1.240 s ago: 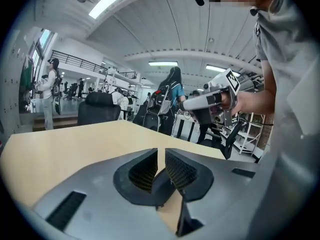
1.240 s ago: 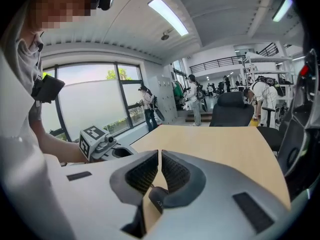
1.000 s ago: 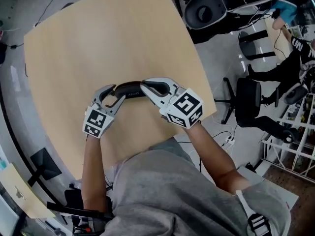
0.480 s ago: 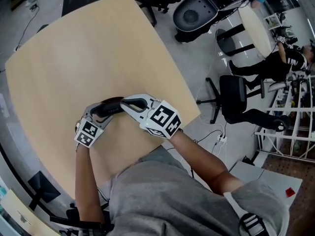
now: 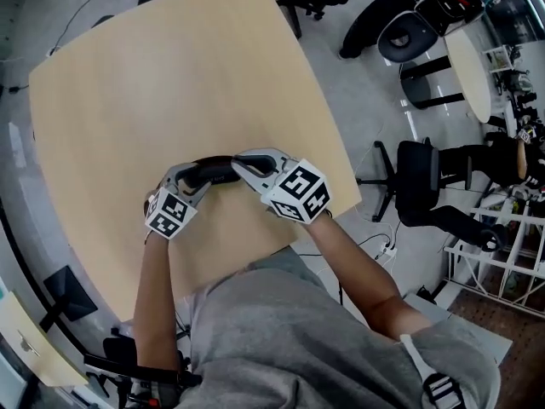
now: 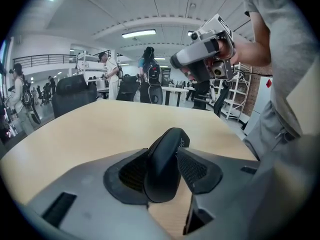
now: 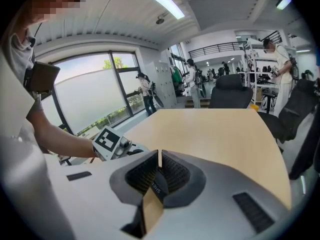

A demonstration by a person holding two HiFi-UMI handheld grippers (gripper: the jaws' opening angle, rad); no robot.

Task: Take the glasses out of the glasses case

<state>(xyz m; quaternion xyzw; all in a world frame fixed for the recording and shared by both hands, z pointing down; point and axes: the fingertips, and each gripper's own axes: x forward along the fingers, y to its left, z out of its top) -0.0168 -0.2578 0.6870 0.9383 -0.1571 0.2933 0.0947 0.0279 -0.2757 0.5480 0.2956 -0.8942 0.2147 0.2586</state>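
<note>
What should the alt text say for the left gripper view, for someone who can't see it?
A black case sits between the jaws of the left gripper, which have just been closing and now pinch it. Behind it stretches a tan table, and beyond that is a bright office with people and chairs.

We've got one light wood table [image 5: 170, 75] with rounded corners. Only a black case [image 5: 213, 170] sits over it, near our edge. We can't tell if it's resting on the top.
</note>
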